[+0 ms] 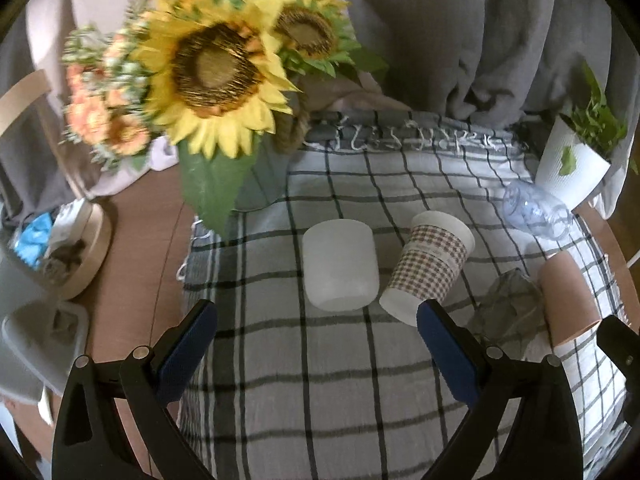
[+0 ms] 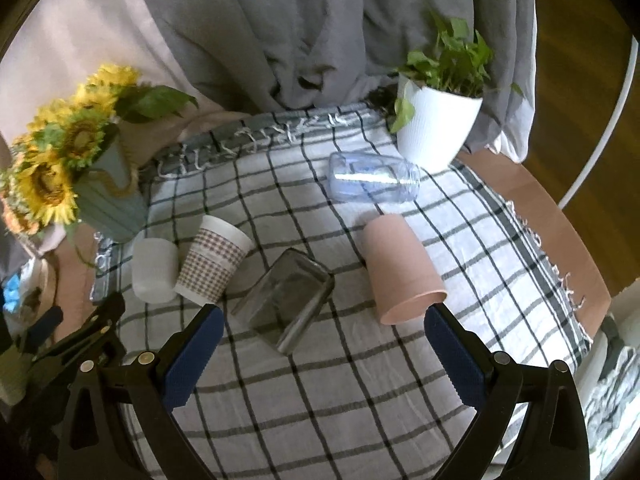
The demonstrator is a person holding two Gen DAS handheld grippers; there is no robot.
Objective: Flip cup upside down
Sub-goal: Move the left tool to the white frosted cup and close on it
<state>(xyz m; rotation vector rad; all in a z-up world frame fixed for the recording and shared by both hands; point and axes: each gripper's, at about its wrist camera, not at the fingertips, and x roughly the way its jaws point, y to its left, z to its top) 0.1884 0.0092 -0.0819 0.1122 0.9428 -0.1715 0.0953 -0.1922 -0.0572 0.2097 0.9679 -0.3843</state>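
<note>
- Hovering over the checked cloth [image 1: 320,420], the left gripper [image 1: 316,328] and right gripper [image 2: 322,330] both gape empty; approach stage, I judge.
- Cups lie toppled: frosted white cup [image 1: 340,266], houndstooth paper cup [image 1: 430,268], pink cup [image 2: 402,268], smoky glass [image 2: 286,300].
- Next: close on one cup's wall, then upend it.

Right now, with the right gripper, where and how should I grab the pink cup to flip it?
The pink cup lies on its side on the checked cloth, open rim toward the right gripper, whose jaws stand open. Probably best to come from above and close across the mid-body, one finger on each curved side, so it can be turned rim down.
</note>
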